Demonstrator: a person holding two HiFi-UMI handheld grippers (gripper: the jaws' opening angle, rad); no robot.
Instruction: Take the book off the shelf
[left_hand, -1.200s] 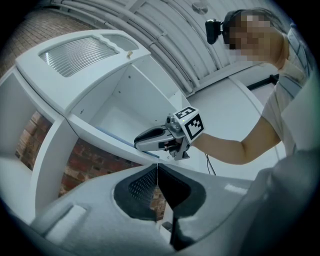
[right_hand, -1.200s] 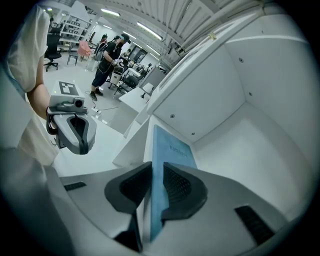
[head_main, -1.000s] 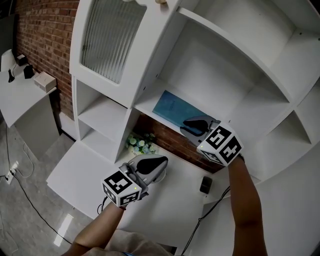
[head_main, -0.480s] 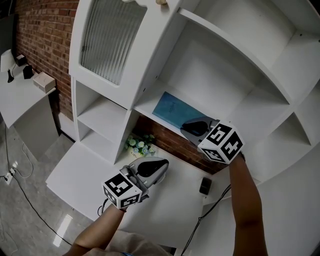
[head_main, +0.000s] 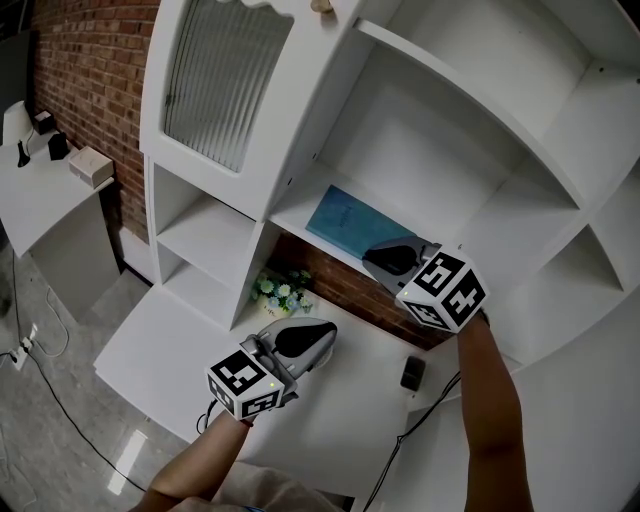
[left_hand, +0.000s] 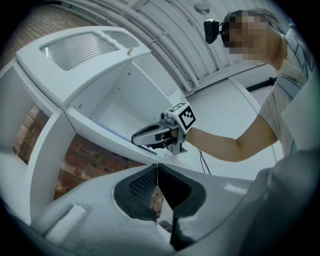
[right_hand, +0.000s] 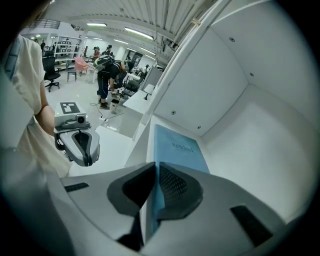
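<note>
A thin light-blue book (head_main: 348, 221) lies flat on a white shelf (head_main: 296, 207), its near end at the shelf's front edge. My right gripper (head_main: 377, 256) reaches in from the right. Its jaws have just been closing, and now they pinch the near end of the book (right_hand: 177, 146) in the right gripper view (right_hand: 155, 173). My left gripper (head_main: 324, 334) hovers lower down over the white desk (head_main: 160, 335), shut with nothing in it. In the left gripper view its own jaws (left_hand: 157, 176) meet, and the right gripper (left_hand: 138, 139) shows at the shelf edge beyond.
The bookcase has a ribbed-glass cabinet door (head_main: 222, 75) to the left and empty bays around. A small bunch of flowers (head_main: 280, 288) stands against the brick wall below the shelf. A dark device (head_main: 411, 373) and cable lie on the desk.
</note>
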